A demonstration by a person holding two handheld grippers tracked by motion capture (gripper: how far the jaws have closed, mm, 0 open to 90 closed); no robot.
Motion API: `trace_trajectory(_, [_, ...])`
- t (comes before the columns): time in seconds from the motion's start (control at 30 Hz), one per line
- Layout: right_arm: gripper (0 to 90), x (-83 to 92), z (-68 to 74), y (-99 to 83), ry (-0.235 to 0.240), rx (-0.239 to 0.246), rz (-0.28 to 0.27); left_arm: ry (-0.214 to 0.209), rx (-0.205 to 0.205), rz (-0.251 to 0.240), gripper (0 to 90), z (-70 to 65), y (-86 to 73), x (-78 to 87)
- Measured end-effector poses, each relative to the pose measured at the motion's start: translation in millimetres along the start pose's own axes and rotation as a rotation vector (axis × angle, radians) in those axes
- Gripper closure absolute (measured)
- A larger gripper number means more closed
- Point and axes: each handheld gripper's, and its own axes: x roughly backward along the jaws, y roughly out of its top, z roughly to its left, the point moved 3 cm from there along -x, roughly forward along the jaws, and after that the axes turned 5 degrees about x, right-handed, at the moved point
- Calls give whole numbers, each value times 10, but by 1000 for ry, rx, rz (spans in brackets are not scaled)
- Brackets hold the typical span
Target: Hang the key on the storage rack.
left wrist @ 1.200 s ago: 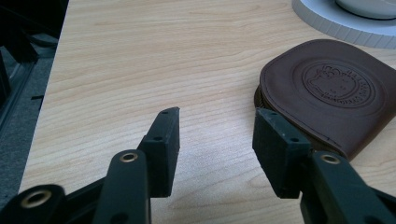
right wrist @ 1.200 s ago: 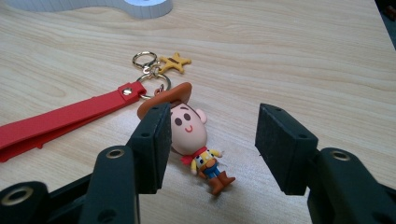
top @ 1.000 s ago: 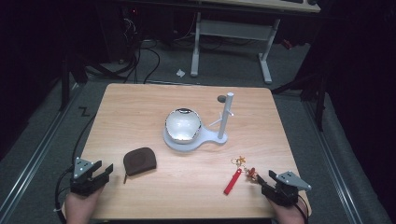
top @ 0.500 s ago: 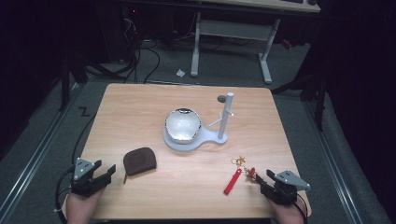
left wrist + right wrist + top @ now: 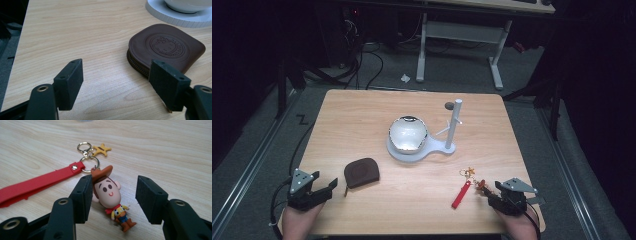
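Filling mid-frame, the tabletop [image 5: 362, 115] carries our things. Lower left, our left hand-held gripper [image 5: 332, 186], its jaws just widening and empty, sits beside the brown pouch [image 5: 361, 172]. Lower right, our right hand-held gripper [image 5: 490, 195] gapes around the cowboy keychain [image 5: 109, 192], left pad touching.

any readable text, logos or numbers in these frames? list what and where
Brown zip pouch: round embossed seal with a cartoon face and a ring of lettering, too small and faint to read.
Cowboy figure keychain, its star charm and red strap: no text on them.
White stand and bowl: no text on them.
Nothing legible anywhere.
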Motion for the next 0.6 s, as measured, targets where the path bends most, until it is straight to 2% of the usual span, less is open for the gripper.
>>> trace_trajectory(0.37, [468,44,-47,129,25,26,66,10,18,1,246,41,-25,15])
trace_trajectory(0.6, [461,21,-56,165,70,31,127,1,8,7,248,19,-32,12])
